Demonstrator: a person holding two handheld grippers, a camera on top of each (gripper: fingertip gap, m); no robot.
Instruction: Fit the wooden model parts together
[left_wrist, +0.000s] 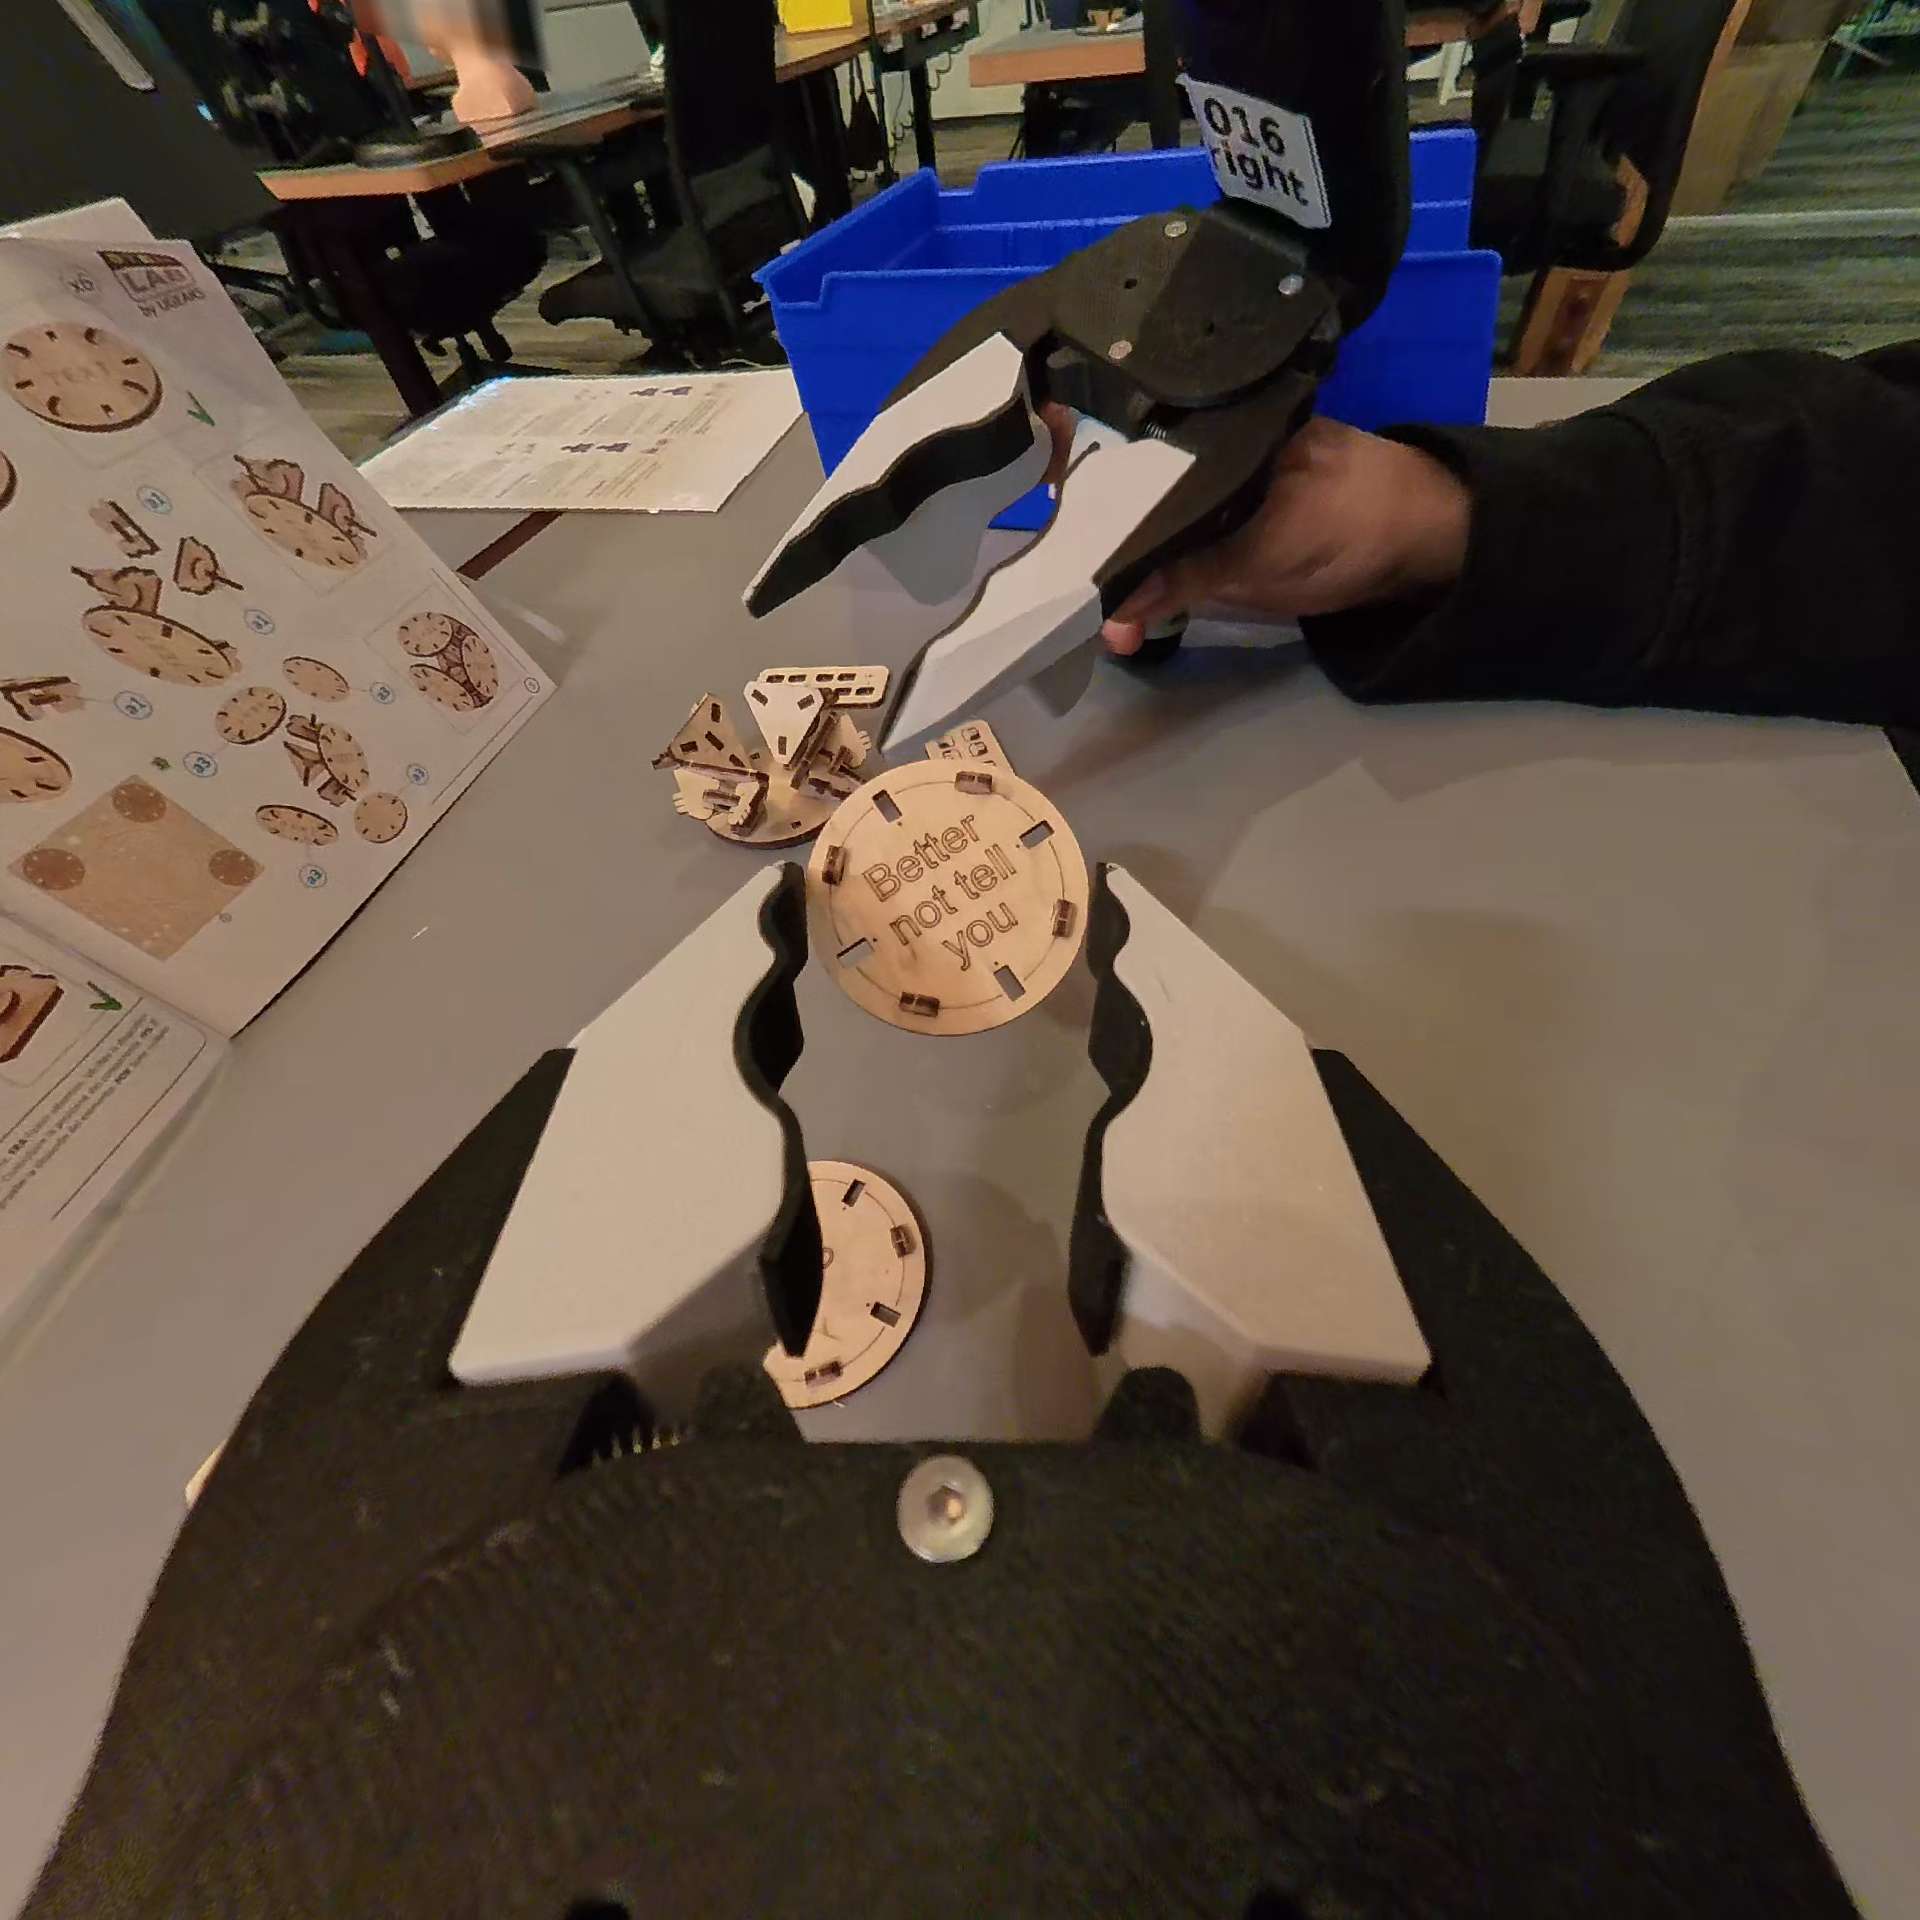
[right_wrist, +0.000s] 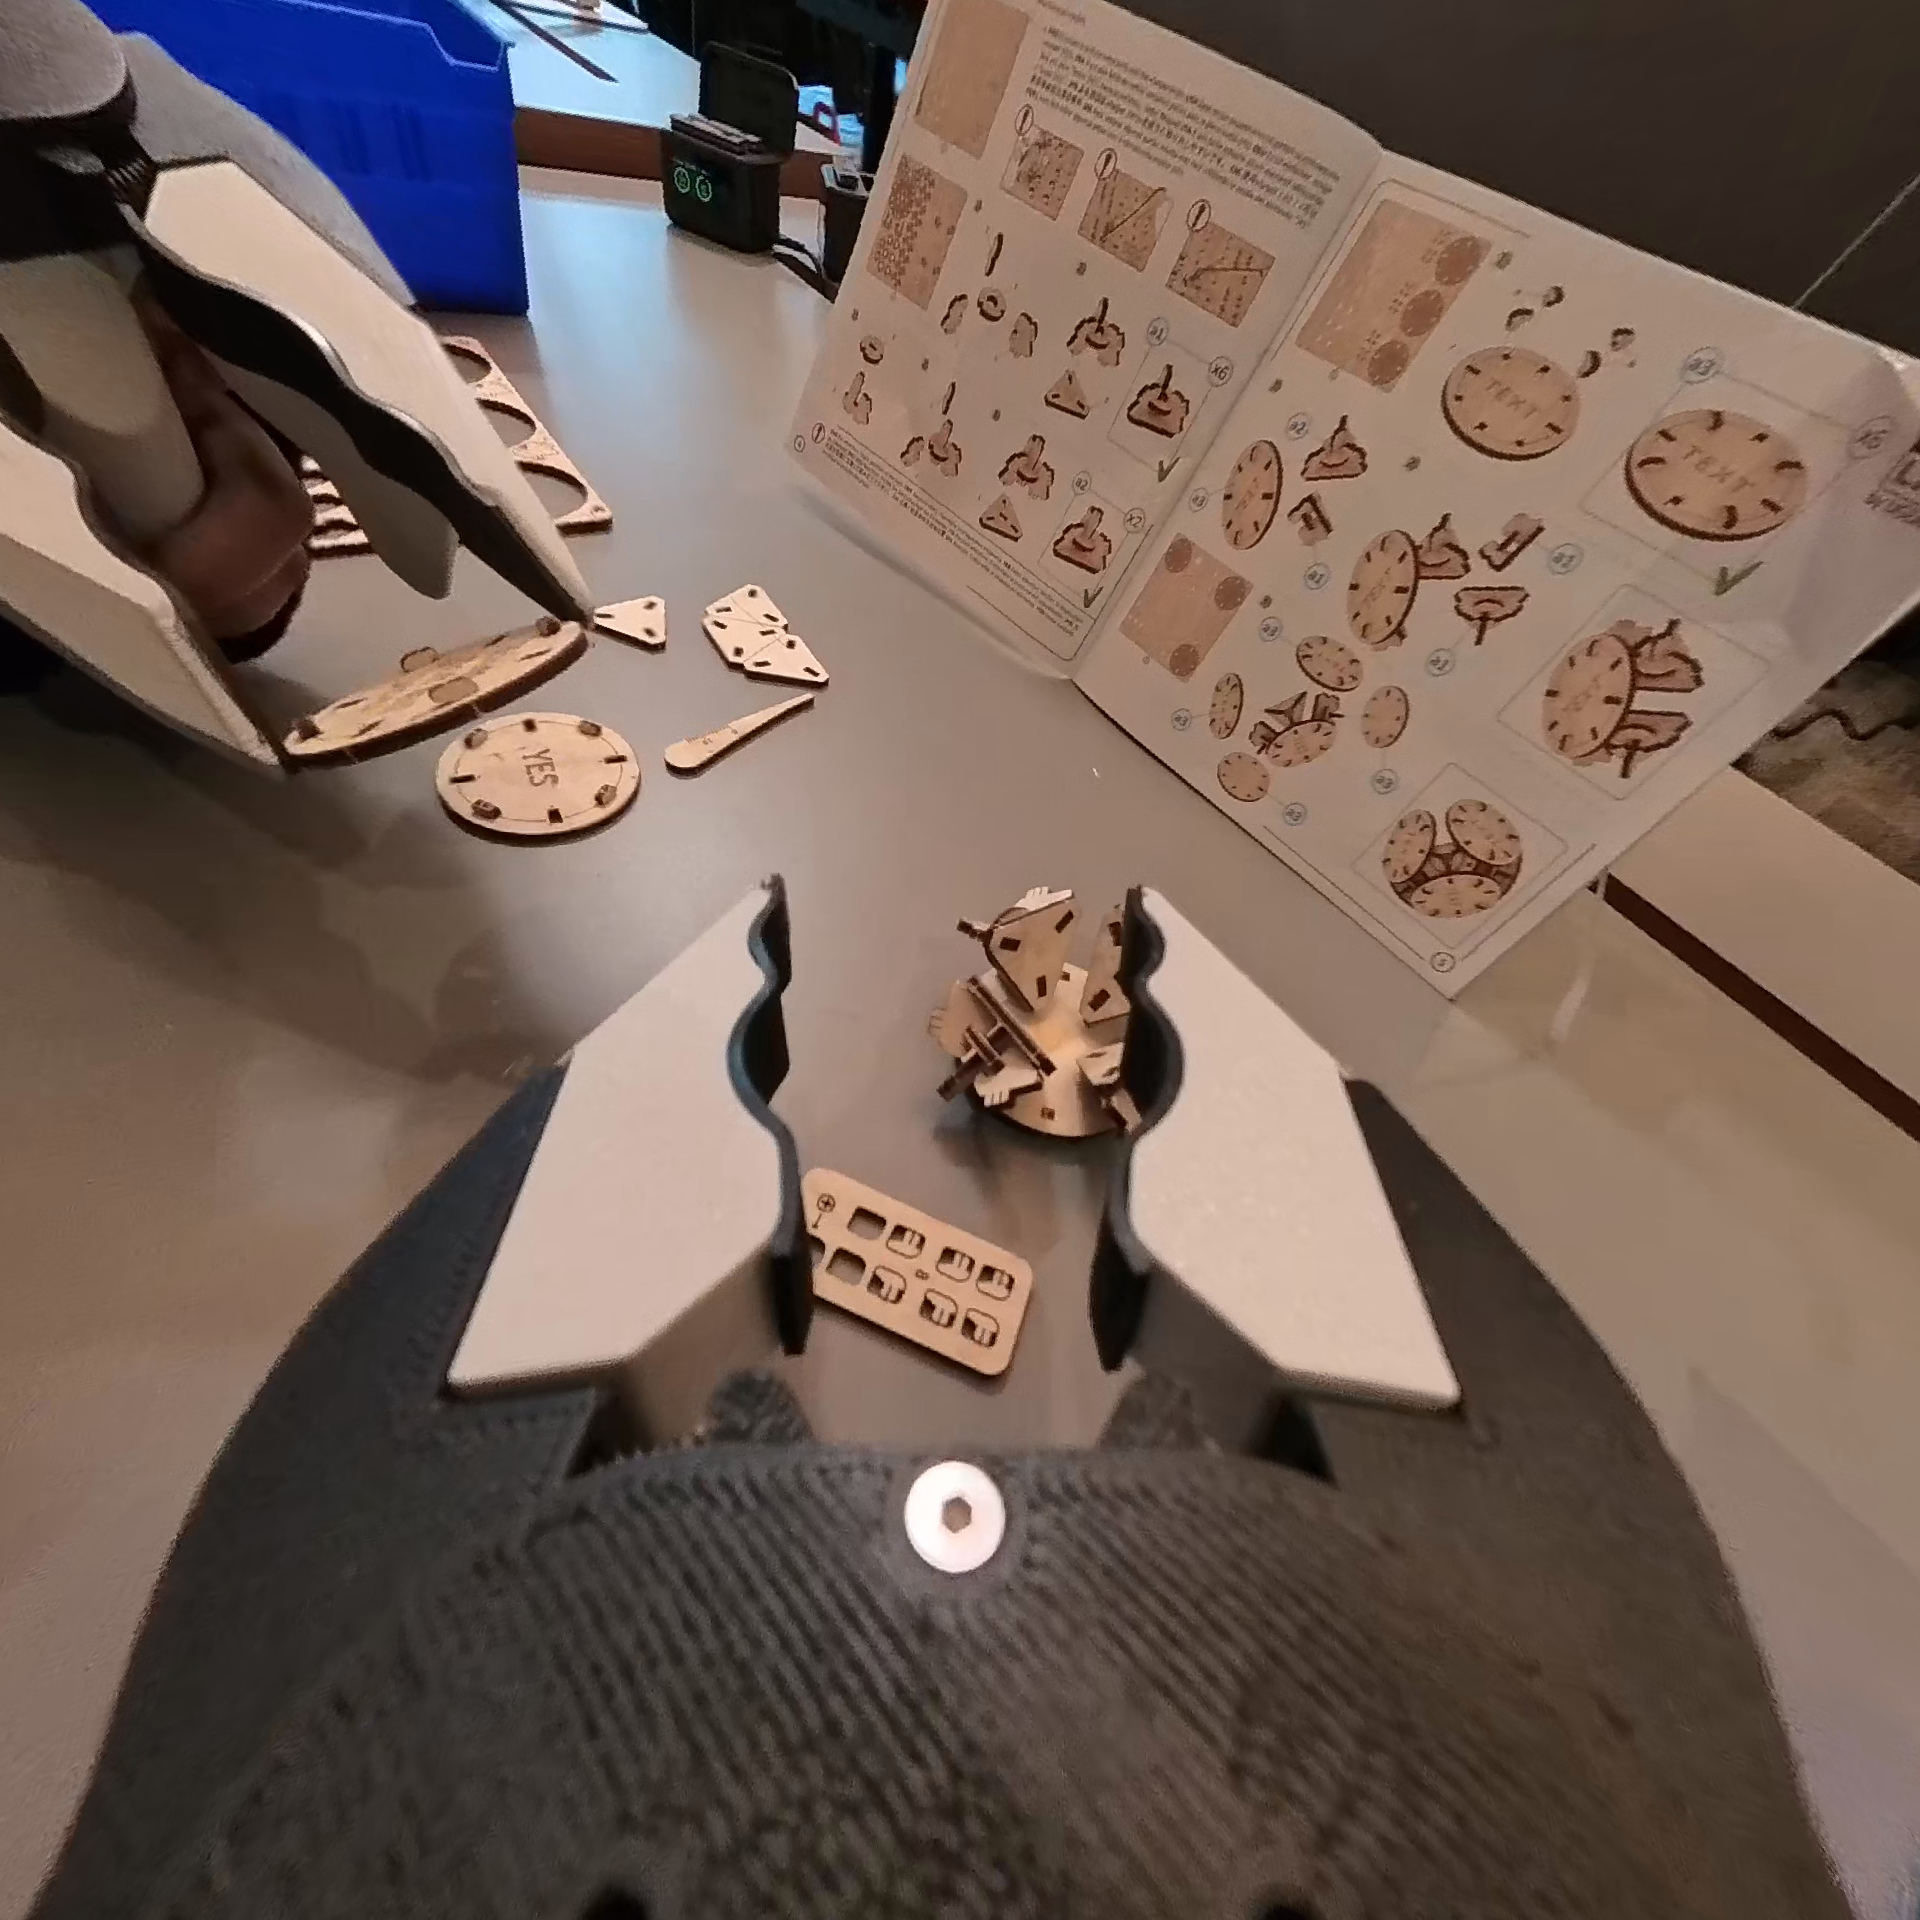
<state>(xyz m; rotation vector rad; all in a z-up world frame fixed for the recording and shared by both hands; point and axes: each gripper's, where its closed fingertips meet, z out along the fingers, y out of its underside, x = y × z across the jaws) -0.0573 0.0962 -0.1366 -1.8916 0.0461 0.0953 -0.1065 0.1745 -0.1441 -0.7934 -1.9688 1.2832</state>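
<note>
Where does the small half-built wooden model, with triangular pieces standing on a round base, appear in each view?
Left wrist view: wooden model on the grey table, upper centre, beyond the left gripper.
Right wrist view: centre, beside the right gripper's right finger.
Shared landmark: open instruction booklet.

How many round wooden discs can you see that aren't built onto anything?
2. One engraved wooden disc is held off the table, its edges between the left hand-held gripper's fingertips. Another wooden disc lies flat on the grey table just below it. Others may be hidden.
</note>
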